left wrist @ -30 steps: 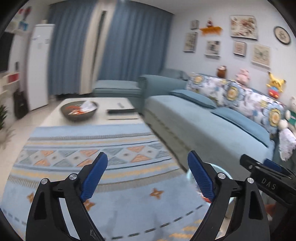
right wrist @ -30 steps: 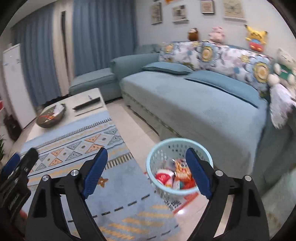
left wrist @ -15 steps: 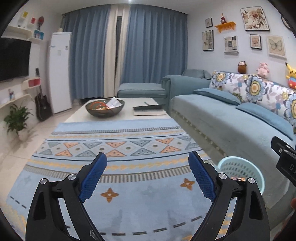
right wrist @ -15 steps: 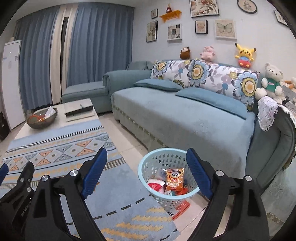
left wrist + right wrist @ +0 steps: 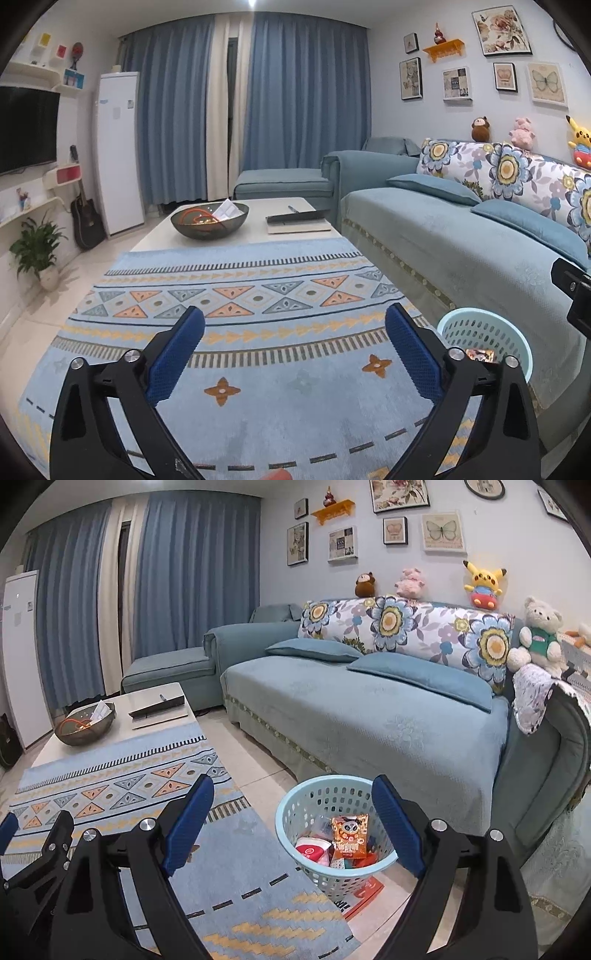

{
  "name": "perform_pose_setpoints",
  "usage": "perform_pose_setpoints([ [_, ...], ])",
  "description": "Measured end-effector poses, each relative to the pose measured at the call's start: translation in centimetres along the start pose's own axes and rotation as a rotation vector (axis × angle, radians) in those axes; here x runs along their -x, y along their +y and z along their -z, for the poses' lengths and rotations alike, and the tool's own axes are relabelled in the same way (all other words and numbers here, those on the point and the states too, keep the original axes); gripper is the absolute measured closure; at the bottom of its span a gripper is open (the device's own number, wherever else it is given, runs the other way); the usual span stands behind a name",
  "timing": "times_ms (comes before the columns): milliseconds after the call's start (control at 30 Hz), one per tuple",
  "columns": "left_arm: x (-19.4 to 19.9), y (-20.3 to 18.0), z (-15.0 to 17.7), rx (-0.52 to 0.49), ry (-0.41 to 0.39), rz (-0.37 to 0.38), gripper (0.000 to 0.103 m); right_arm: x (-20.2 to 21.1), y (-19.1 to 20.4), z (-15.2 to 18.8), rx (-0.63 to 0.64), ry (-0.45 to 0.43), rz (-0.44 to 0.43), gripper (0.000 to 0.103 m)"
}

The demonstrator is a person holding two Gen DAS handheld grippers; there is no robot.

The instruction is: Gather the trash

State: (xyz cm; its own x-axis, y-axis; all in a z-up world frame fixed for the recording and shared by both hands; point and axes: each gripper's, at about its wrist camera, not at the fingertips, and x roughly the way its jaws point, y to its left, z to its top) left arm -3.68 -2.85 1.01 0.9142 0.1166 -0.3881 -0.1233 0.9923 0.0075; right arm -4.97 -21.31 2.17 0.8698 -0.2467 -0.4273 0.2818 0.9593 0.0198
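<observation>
A light blue plastic basket [image 5: 295, 812] stands on the floor between the rug and the sofa. It holds several wrappers, with an orange panda snack packet [image 5: 350, 835] on top. The basket also shows in the left wrist view [image 5: 487, 332]. My right gripper [image 5: 293, 806] is open and empty, held above the basket's near side. My left gripper [image 5: 293, 338] is open and empty, held above the patterned rug [image 5: 236, 295]. The left gripper shows at the left edge of the right wrist view [image 5: 33, 845].
A blue sofa [image 5: 369, 716] runs along the right. A white coffee table [image 5: 258, 229] at the rug's far end carries a dark bowl [image 5: 209, 220] with paper and a flat tray [image 5: 297, 218]. A red and white paper [image 5: 364, 893] lies under the basket.
Both grippers have tilted upward and pulled back, so more of the room shows. Both stay open and empty. The basket has not moved.
</observation>
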Motion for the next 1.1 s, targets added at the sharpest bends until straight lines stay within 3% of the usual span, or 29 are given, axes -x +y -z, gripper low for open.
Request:
perform_pose_setpoints([
  [300, 0.0, 0.5, -0.1, 0.011, 0.008, 0.005, 0.008, 0.7, 1.2, 0.0, 0.044, -0.032, 0.001, 0.017],
  [1100, -0.8, 0.7, 0.2, 0.019, 0.006, 0.038, 0.008, 0.2, 0.4, 0.1, 0.011, -0.009, -0.010, 0.013],
])
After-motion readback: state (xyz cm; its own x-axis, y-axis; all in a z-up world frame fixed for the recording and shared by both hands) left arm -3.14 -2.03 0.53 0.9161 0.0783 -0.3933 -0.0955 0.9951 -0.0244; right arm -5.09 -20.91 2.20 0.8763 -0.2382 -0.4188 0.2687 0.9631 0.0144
